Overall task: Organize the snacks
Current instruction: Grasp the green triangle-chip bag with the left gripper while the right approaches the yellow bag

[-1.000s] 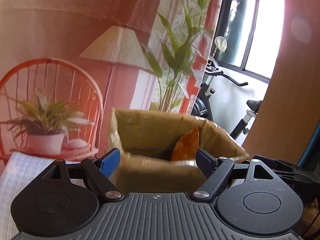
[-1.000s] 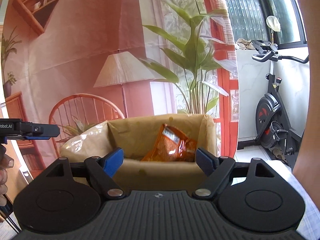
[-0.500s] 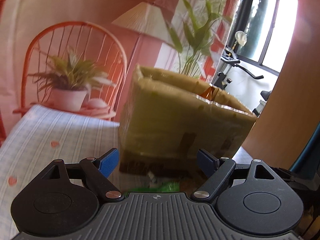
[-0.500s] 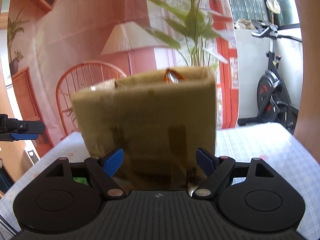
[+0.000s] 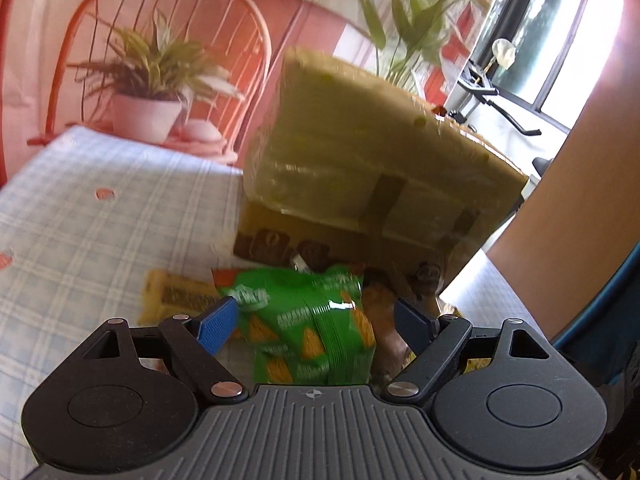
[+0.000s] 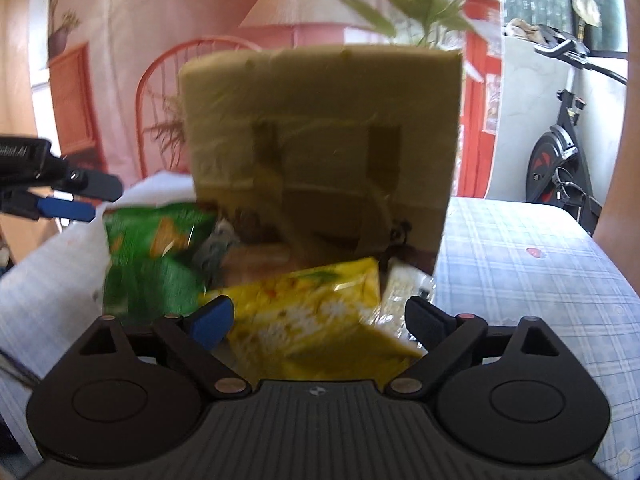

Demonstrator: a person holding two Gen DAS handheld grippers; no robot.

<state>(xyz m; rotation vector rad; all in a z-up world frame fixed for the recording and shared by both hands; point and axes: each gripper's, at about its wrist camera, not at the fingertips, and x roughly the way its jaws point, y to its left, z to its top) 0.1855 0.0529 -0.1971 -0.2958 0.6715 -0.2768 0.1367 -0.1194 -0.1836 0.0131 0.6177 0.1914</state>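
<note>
Both grippers have dropped from the box [image 6: 320, 140] to the worktop snacks, left gripper [image 5: 316, 320] released around the green bag [image 5: 308, 320], right gripper [image 6: 320, 318] opening over the yellow bag [image 6: 316, 320].

Tall tape-wrapped cardboard box [image 6: 320, 152] upright on checked tablecloth [image 6: 520, 264]. Before box: green chip bag [image 5: 308, 328] at its left corner, yellow snack bag [image 6: 320, 320] front centre, both lying flat.

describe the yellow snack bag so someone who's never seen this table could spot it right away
Start at the big cardboard box standing on the checked tablecloth. At the foot of its near side lies a row of packets; the yellow snack bag is in the middle, between a green chip bag and a small white packet. It is the only bright yellow one, printed with pale popcorn-like pieces.
</note>
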